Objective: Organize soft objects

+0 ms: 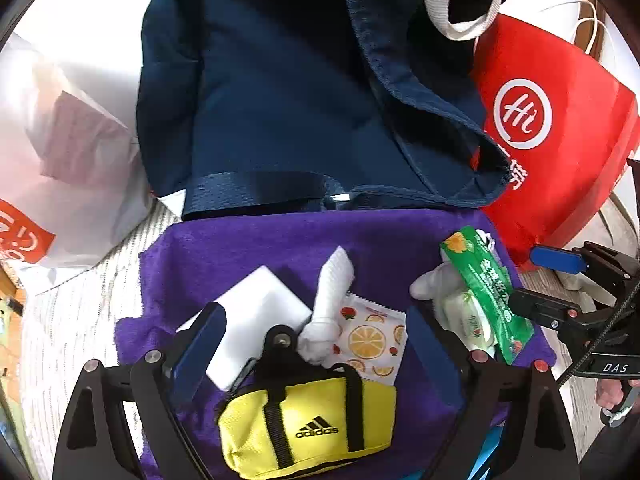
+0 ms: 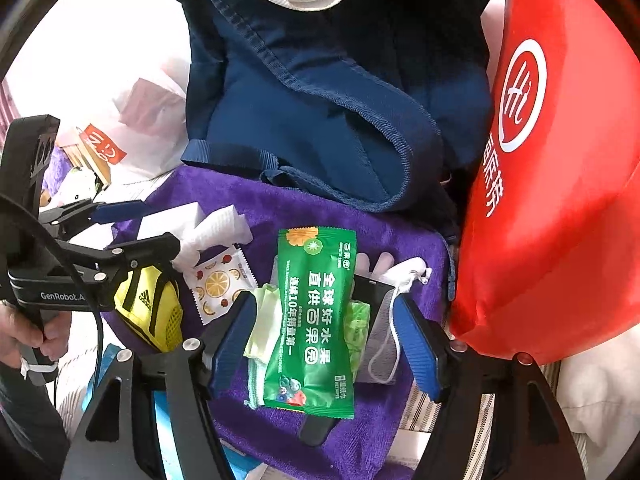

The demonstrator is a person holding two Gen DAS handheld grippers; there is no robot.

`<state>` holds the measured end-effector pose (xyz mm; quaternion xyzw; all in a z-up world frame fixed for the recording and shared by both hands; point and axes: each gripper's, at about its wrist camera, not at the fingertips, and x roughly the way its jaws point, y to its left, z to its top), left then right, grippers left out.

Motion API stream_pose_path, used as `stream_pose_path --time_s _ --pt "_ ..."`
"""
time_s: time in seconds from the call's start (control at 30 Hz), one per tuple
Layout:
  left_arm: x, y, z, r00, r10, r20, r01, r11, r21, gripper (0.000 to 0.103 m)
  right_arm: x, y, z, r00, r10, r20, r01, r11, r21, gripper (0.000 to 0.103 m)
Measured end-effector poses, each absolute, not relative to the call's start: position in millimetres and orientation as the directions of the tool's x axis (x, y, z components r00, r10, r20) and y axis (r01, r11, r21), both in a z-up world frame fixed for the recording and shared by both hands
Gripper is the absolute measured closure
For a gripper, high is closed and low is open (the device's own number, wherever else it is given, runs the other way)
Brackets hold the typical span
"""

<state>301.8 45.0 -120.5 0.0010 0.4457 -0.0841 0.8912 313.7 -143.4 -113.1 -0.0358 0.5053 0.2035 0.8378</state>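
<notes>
Spread over a purple towel (image 1: 248, 248), just before the mouth of a navy bag (image 1: 280, 100): a white sponge block (image 1: 260, 312), a rolled white sock (image 1: 332, 292), a fruit-print sachet (image 1: 368, 340), a yellow mini duffel (image 1: 308, 424) and a green wipes packet (image 2: 316, 320). Half hidden under that packet, pale green wrappers and a mesh pouch (image 2: 380, 340), contents hard to make out. Beside it in the left view, a white plush shape, too covered to identify. Cut off at right, a red tote (image 2: 560, 180); at left, a blurred white plastic bag (image 1: 60, 152).

Left gripper (image 1: 312, 344) hovering low over sock and sachet, jaws spread, holding nothing. Right gripper (image 2: 324, 344) poised over the wipes packet, jaws wide apart on either side, not touching it.
</notes>
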Motion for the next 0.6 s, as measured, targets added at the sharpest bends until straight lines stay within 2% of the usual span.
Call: stream_pose_path --time_s 0.2,0.3,0.37,0.47,0.6 --pt "296 45 -109 0.596 -0.081 -0.799 0.112 0.994 -0.017 0.004 314 -142 -110 0.4 0.31 -0.863 -0.376 0.914 0.154 0.031" --pt "292 43 -99 0.606 -0.059 -0.794 0.098 0.995 0.001 0.002 311 -142 -103 0.404 0.318 -0.858 -0.379 0.912 0.159 0.022" --pt "289 42 -92 0.609 -0.05 -0.792 0.091 0.996 0.007 0.001 308 -142 -97 0.412 0.315 -0.855 -0.382 0.912 0.152 0.022" --pt "283 42 -81 0.625 -0.046 -0.78 0.09 0.996 0.013 0.0 303 -145 -93 0.424 0.317 -0.849 -0.367 0.917 0.159 0.015" --pt "275 40 -71 0.632 -0.038 -0.774 0.083 0.996 0.019 0.0 292 -154 -96 0.407 0.306 -0.861 -0.331 0.928 0.173 0.014"
